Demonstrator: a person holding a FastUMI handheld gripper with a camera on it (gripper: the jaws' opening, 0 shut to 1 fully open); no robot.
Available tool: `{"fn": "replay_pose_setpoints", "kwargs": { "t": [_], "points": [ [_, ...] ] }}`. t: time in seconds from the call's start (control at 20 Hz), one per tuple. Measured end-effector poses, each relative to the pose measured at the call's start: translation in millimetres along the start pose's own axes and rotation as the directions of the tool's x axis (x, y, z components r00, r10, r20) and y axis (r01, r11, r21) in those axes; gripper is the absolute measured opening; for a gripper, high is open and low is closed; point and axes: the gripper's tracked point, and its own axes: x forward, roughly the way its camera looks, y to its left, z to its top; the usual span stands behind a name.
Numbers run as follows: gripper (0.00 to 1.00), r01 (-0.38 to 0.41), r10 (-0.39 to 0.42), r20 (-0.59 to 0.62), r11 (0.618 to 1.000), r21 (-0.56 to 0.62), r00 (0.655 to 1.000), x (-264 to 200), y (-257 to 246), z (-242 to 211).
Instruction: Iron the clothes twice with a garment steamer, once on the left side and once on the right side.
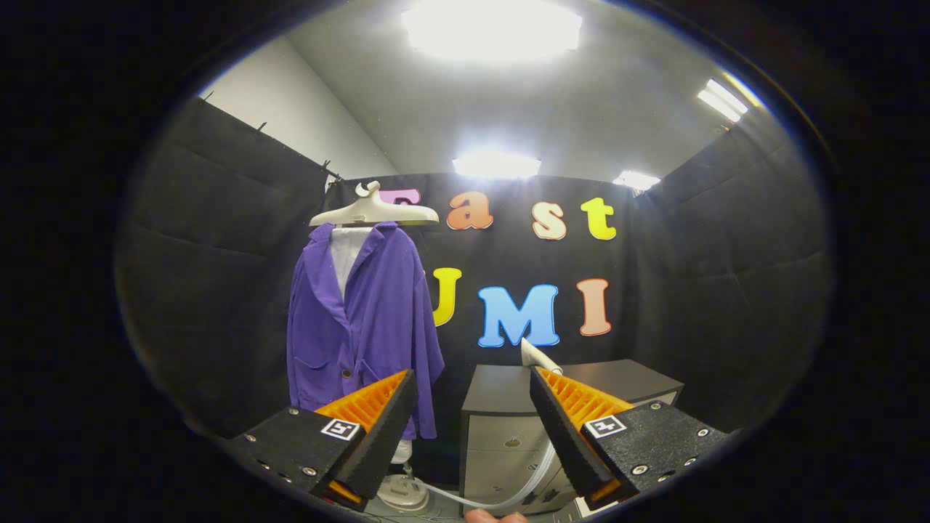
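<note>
Claw [472, 392] wide, empty. One purple coat [363, 327] on one hanger [374, 211]; one steamer head [539, 357] on cabinet surface [501, 388].

No readable words, brands or numbers; the square black-and-white markers on the gripper [472, 407] carry only coded patterns.

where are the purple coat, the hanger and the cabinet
purple coat [385, 319], gripper view, on its front panel, beyond the fingers
hanger [374, 213], gripper view, on its shoulder bar above the collar
cabinet [501, 392], gripper view, on its dark top, ahead between the open fingers of the hand-held gripper [472, 407]
</note>
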Motion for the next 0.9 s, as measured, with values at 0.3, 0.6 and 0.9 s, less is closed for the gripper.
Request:
{"fn": "replay_pose_setpoints", "kwargs": {
  "t": [0.3,0.6,0.9],
  "points": [
    [0.96,0.08,-0.08,0.0,0.997,-0.009,0.997,40.9,-56.4,12.3],
    [0.96,0.174,-0.172,-0.04,0.983,0.051,0.984,102.2,-113.3,12.7],
    [0.96,0.2,-0.178,-0.129,0.963,0.183,0.975,178.1,-153.9,-0.4]
  ]
}}
